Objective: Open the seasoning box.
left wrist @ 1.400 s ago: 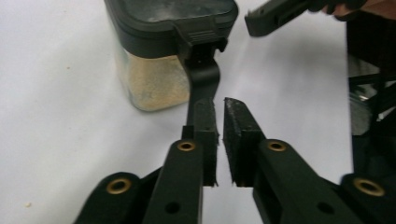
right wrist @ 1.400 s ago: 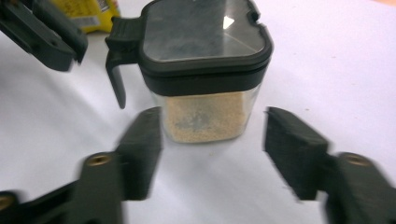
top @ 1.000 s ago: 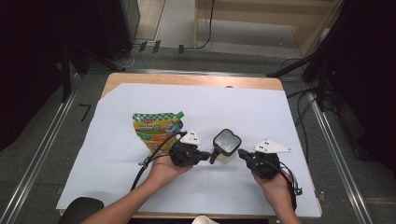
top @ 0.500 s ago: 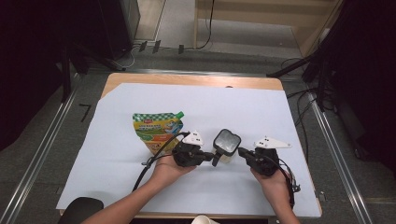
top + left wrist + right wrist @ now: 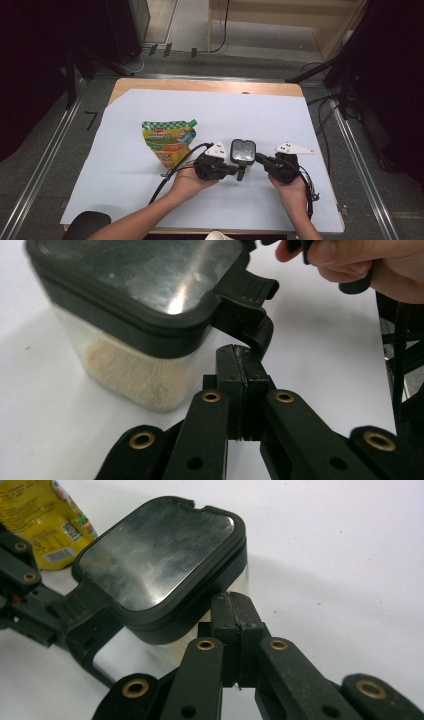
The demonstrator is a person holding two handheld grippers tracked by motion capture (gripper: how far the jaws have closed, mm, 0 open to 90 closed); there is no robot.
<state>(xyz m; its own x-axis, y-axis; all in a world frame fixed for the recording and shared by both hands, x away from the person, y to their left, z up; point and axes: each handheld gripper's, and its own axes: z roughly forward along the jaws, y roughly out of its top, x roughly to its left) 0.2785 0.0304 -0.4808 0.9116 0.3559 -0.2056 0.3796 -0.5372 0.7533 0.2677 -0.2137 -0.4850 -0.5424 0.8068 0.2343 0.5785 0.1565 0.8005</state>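
From above, a clear jar (image 5: pixel 243 151) stands near the table's (image 5: pixel 260 107) front edge between both grippers, a pouch (image 5: pixel 169 138) to its left; the left gripper (image 5: pixel 239 371), jaws pressed together, noses under the lid latch (image 5: pixel 246 305), likely to pry, while the right gripper (image 5: pixel 231 614), also closed, braces the rim.

A wooden table (image 5: pixel 210 85) carries a white sheet (image 5: pixel 280 120) that covers nearly all of its top (a bare strip of wood shows along the far edge). On the sheet lie a yellow and green pouch (image 5: pixel 167 140), flat, and to its right a clear lidded container (image 5: pixel 243 150), standing upright
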